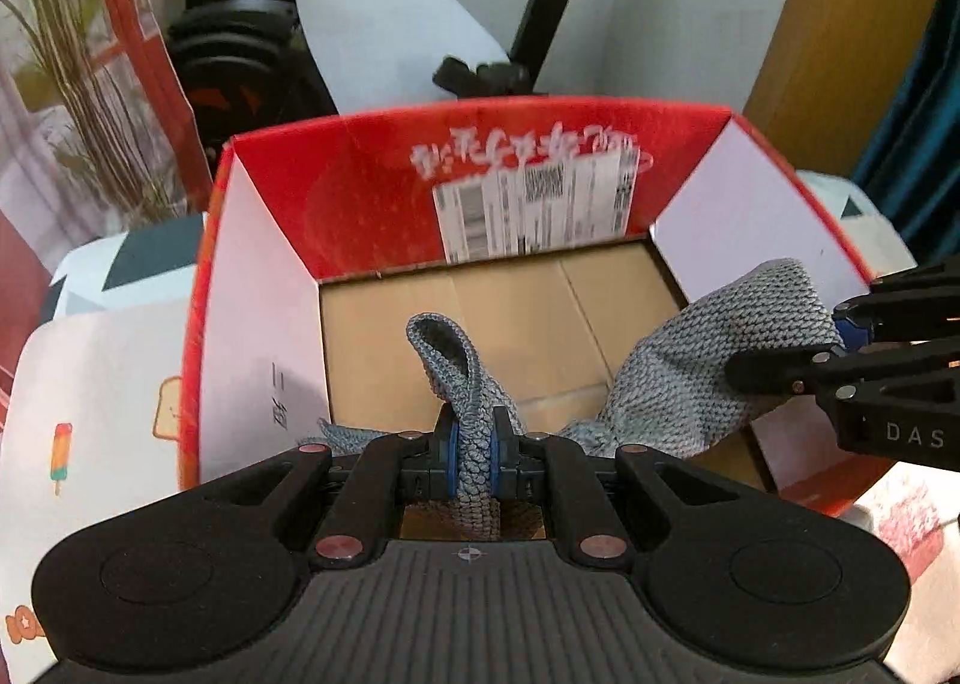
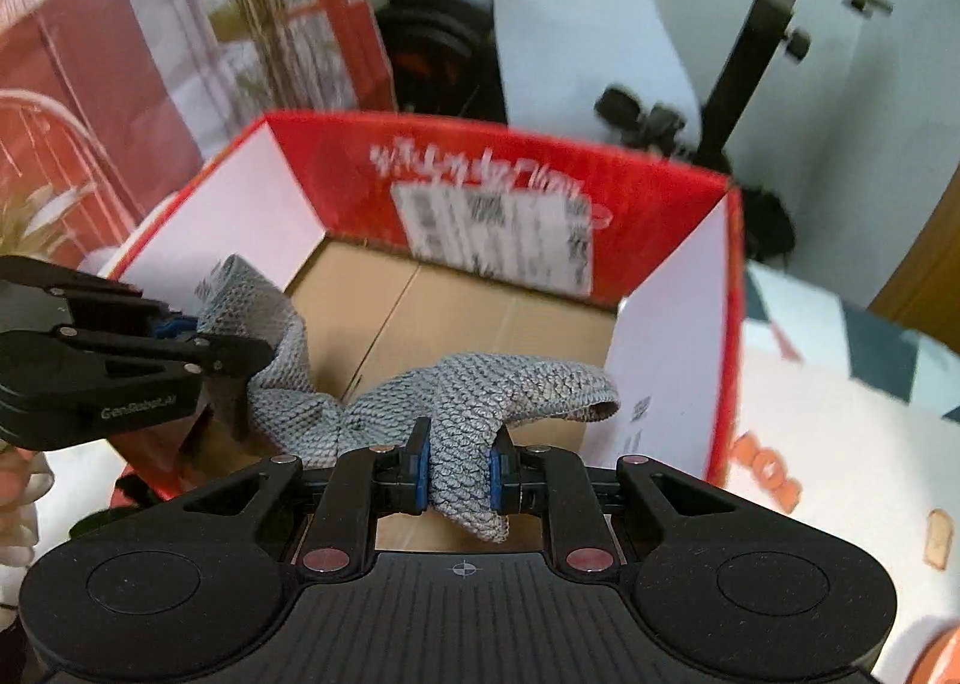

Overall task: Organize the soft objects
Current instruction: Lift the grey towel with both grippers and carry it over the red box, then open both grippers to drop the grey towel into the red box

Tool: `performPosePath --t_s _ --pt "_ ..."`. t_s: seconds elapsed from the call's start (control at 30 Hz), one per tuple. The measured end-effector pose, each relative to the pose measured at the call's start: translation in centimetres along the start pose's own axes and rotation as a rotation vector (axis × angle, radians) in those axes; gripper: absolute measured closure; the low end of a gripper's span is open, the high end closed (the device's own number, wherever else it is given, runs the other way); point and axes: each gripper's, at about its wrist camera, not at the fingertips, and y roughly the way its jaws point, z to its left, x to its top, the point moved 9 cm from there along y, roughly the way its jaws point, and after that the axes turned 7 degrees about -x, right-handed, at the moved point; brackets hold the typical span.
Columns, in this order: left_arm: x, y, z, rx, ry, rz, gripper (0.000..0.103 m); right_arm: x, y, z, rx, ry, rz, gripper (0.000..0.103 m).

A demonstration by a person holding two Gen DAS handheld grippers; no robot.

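Both grippers — left gripper [image 1: 473,444], right gripper [image 2: 459,468] — pinch cloth [image 1: 690,360] above box [image 1: 360,186].

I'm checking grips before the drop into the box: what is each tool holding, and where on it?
Both hold one grey knitted cloth above the red box. The left tool pinches a bunched fold at one end, the right tool a fold at the other.

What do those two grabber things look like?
Both are black plastic. The left gripper and right gripper have blue pads on their fingertips, silver and reddish round rivets, two round bumps and a ribbed deck with a tiny crosshair. White lettering runs along their sides. No cables or sleeves show.
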Motion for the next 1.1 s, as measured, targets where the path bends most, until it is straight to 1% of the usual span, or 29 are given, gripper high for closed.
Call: performPosePath --t_s 0.07,0.2,0.33,0.5,0.57,0.63,0.67,0.83,0.9,1.0,1.1 --pt "-0.4 0.3 0.1 0.001 0.008 0.021 0.093 -0.5 0.6 0.4 0.017 -0.005 0.047 0.087" --pt "-1.1 0.7 -0.1 -0.011 0.016 0.046 0.092 -1.0 1.5 0.8 0.032 -0.002 0.104 0.087" --pt "-1.9 1.0 -0.5 -0.014 0.018 0.071 0.092 -1.5 2.9 0.4 0.018 0.030 0.167 0.087" --pt "-2.0 1.2 -1.2 -0.020 0.048 0.068 0.091 -2.0 4.2 0.4 0.017 0.068 0.218 0.086" --pt "-1.7 1.4 -1.1 -0.014 0.052 0.065 0.087 -2.2 4.4 0.4 0.016 0.078 0.227 0.086" --pt "-1.4 1.2 -0.8 0.000 0.047 0.067 0.070 -2.3 4.2 0.3 0.015 0.077 0.228 0.086" --pt "-1.2 1.1 -0.6 0.007 0.040 0.065 0.068 -2.3 4.3 0.3 0.014 0.073 0.229 0.086" --pt "0.3 -0.9 0.2 0.008 0.020 -0.001 0.064 -2.3 4.8 0.7 -0.002 0.064 0.235 0.086" --pt "0.9 -2.0 0.6 0.023 0.017 -0.041 0.064 -2.4 5.0 0.8 -0.022 0.056 0.228 0.085" --pt "1.2 -3.2 1.4 0.060 -0.007 -0.080 0.064 -2.5 5.1 0.7 -0.040 0.061 0.237 0.083" --pt "1.3 -3.9 2.1 0.084 -0.026 -0.101 0.064 -2.1 4.4 0.8 -0.066 0.051 0.211 0.076"
